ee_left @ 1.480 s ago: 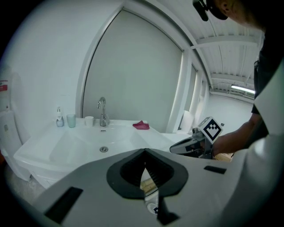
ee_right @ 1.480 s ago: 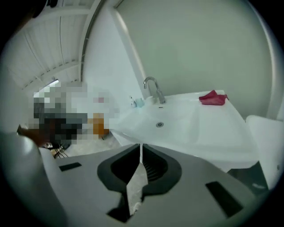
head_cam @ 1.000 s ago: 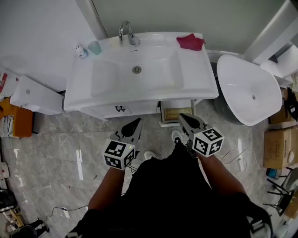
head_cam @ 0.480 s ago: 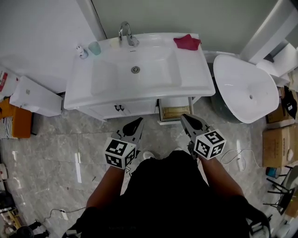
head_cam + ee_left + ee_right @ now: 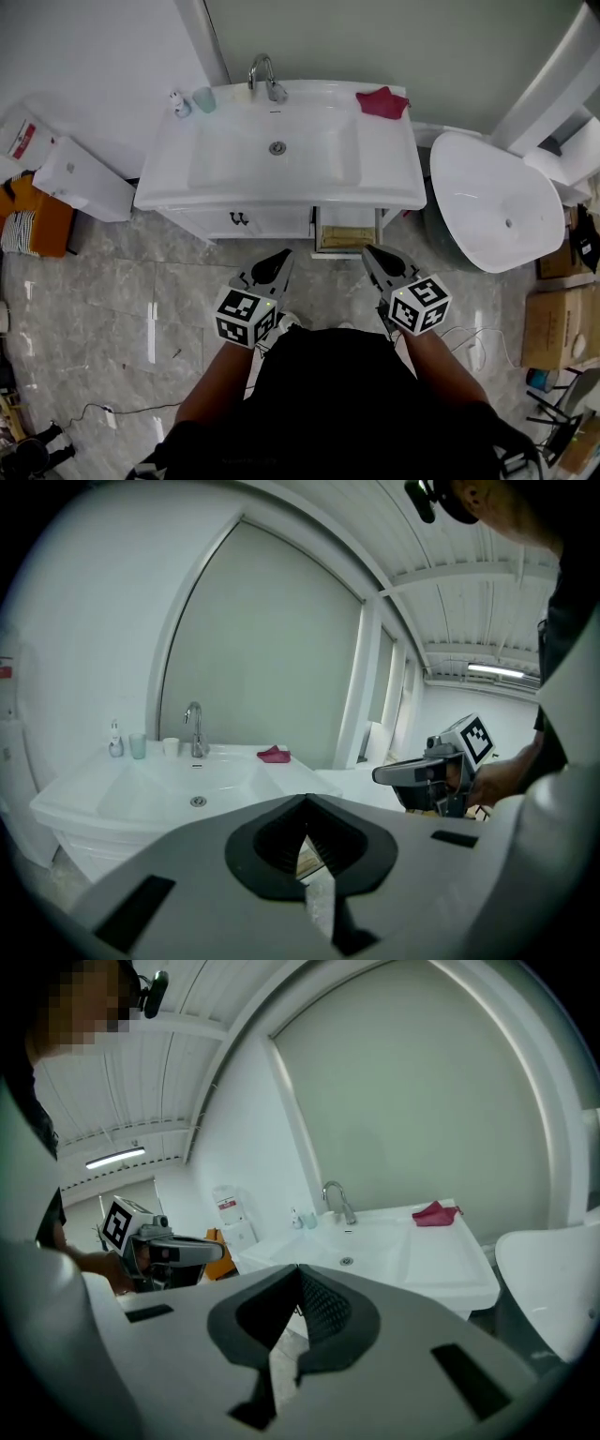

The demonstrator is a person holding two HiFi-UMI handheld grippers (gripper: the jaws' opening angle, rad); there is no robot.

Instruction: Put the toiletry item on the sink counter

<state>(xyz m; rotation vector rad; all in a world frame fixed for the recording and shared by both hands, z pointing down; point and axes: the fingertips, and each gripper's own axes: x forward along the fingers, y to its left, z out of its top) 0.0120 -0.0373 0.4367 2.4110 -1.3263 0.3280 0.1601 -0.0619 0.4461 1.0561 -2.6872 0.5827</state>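
Left gripper view shows the left hand-held gripper with its jaws pressed together on nothing. The right hand-held gripper is likewise closed and empty. Both hang over the floor, short of the white table. A small toiletry bottle stands at the table's back left corner, just beside a green cup. A red cloth lies at the back right. Under the table an open compartment faces outward; its contents are unclear. With nothing in hand, the step is probably a fetch. Part one pair of jaws before reaching, come in level, and grip the item squarely.
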